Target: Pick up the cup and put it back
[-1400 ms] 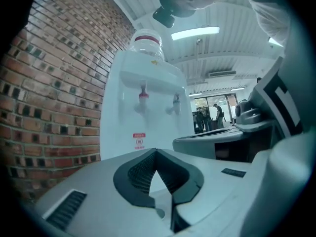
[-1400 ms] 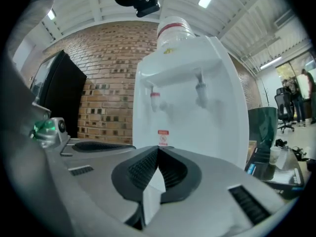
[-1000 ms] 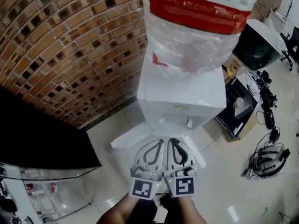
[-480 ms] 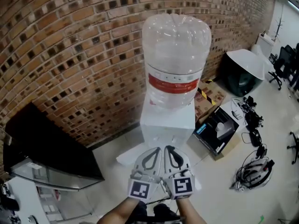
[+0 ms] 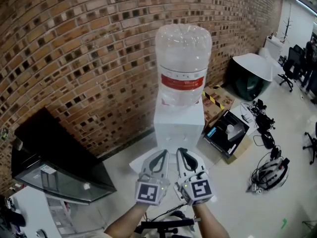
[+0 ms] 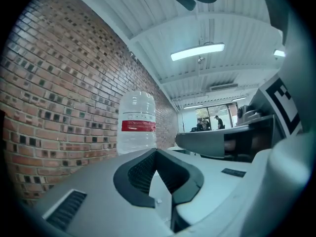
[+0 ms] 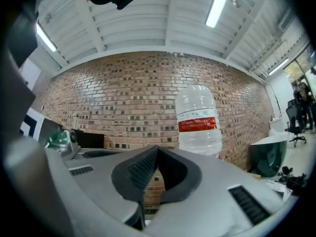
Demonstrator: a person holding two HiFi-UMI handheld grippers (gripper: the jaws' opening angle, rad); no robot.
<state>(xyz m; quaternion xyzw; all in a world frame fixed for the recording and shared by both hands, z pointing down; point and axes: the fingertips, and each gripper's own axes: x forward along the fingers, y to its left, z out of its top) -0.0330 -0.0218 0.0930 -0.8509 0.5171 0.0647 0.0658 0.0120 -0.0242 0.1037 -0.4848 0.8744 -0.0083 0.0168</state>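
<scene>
1. Closest to the head camera, at the bottom edge of its view, the person's forearms (image 5: 130, 226) reach forward. Each holds a claw, and the marker cubes (image 5: 150, 192) face up.
2. Just ahead of the cubes, the left claw (image 5: 162, 153) and the right claw (image 5: 181, 151) are side by side and close together. Both point toward the wall.
3. The left gripper view shows the left claw's jaws pressed together at the tips, with nothing between them.
4. The right gripper view shows the right claw fully closed in the same way, and it holds nothing.
5. Below and around the claws lies a pale floor (image 5: 119, 165).
6. Beyond the claw tips stands a white water dispenser (image 5: 178, 128). A large clear bottle (image 5: 183, 58) with a red band sits upside down on top of it.
7. To the left of the dispenser, a black cabinet (image 5: 54, 152) stands on the floor. To the right, an open box (image 5: 229, 132) and a tangle of cables (image 5: 270, 170) lie on the floor.
8. Behind the dispenser rises a brick wall (image 5: 74, 53).
9. No view shows the cup, so its place cannot be told.
</scene>
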